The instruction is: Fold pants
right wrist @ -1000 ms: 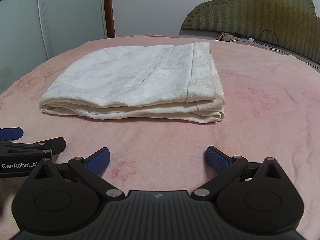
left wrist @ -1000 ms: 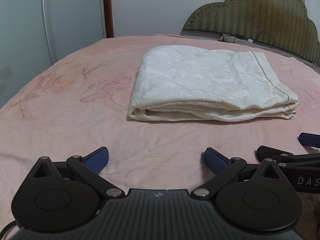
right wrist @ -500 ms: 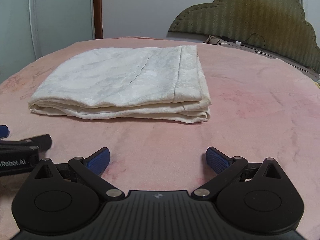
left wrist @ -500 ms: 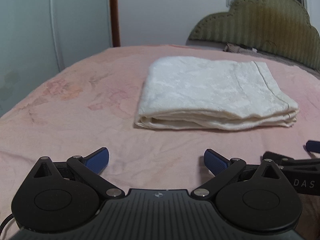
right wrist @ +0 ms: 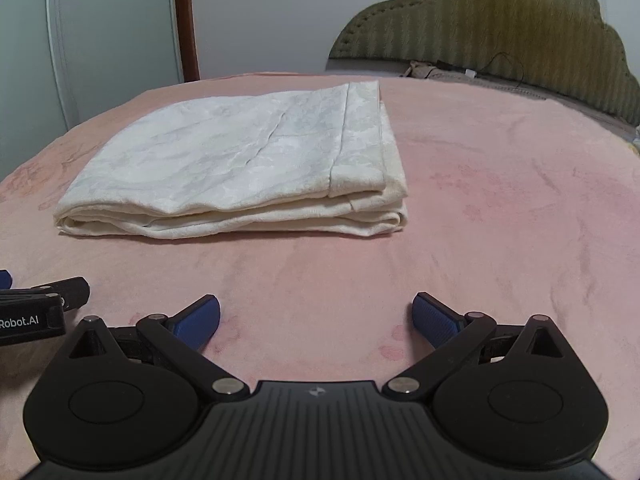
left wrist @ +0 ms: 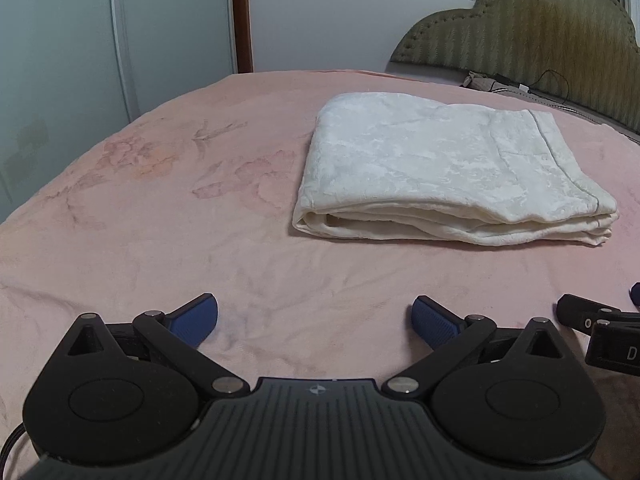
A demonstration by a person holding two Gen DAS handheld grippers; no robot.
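Observation:
The cream-white pants (left wrist: 440,168) lie folded in a flat rectangular stack on the pink bed, also in the right wrist view (right wrist: 240,168). My left gripper (left wrist: 314,318) is open and empty, low over the blanket, well short of the stack's near edge. My right gripper (right wrist: 316,318) is open and empty, likewise in front of the stack. The right gripper's side shows at the right edge of the left wrist view (left wrist: 600,320). The left gripper's side shows at the left edge of the right wrist view (right wrist: 40,304).
The pink floral blanket (left wrist: 160,208) covers the bed. An olive padded headboard (right wrist: 480,28) stands behind, with a cable and small items at its foot (left wrist: 512,84). Pale wardrobe doors (left wrist: 80,40) stand at the left.
Both grippers have drawn back from the folded pants and tilted slightly, so the stack looks farther away. Both stay open and empty. The pants have not moved.

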